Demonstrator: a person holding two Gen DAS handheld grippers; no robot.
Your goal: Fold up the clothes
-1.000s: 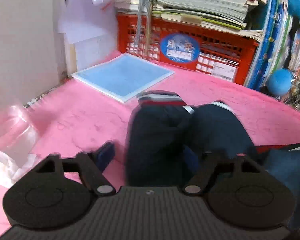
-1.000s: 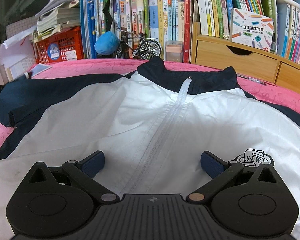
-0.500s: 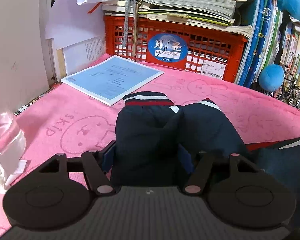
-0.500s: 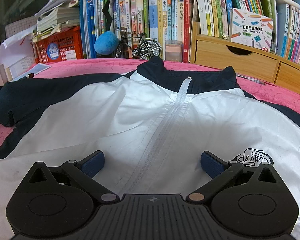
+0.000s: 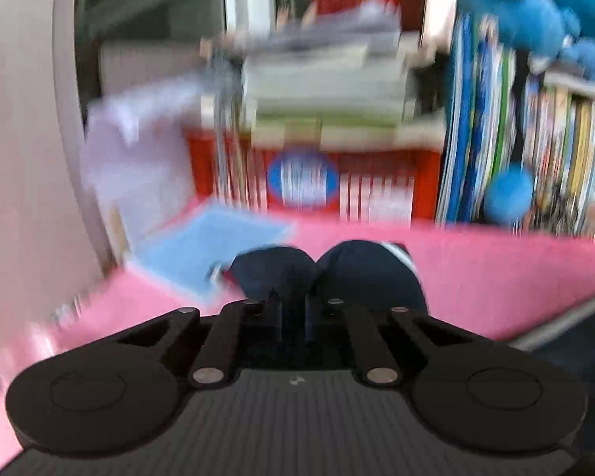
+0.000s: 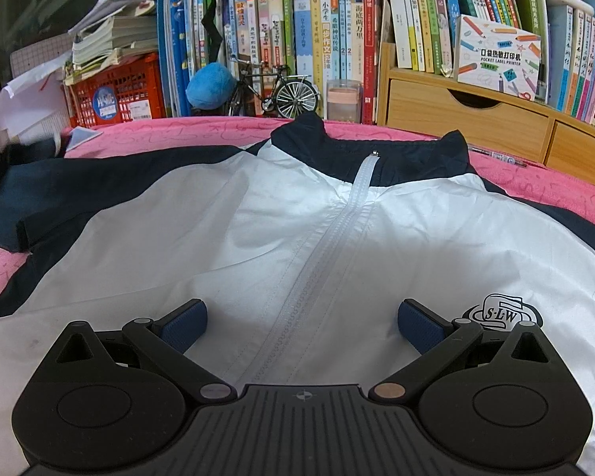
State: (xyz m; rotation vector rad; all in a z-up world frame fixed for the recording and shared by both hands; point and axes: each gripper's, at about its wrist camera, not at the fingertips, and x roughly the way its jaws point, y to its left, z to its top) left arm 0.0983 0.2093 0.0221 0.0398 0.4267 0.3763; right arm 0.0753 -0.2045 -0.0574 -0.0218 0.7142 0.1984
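Observation:
A white and navy zip jacket [image 6: 297, 230] lies front-up on the pink blanket [image 6: 555, 186], collar toward the bookshelf. My right gripper [image 6: 302, 323] hovers open over its lower front, fingers either side of the white zipper [image 6: 329, 238]. In the blurred left wrist view, my left gripper [image 5: 293, 301] is shut on the navy sleeve [image 5: 361, 265], which bunches up in two folds just beyond the fingertips. The striped cuff [image 5: 400, 250] shows at the sleeve's far right edge. In the right wrist view the sleeve end [image 6: 23, 154] is a blurred dark shape at the far left.
A red crate [image 5: 377, 186] with stacked books stands beyond the sleeve; a blue folder [image 5: 210, 242] lies on the blanket before it. A bookshelf [image 6: 297, 39], model bicycle [image 6: 273, 91], blue plush [image 6: 210, 83] and wooden drawers [image 6: 476, 119] line the far edge.
My left gripper has closed from open onto the navy sleeve and is moving fast, tilting up and blurring the view. The right gripper has not moved.

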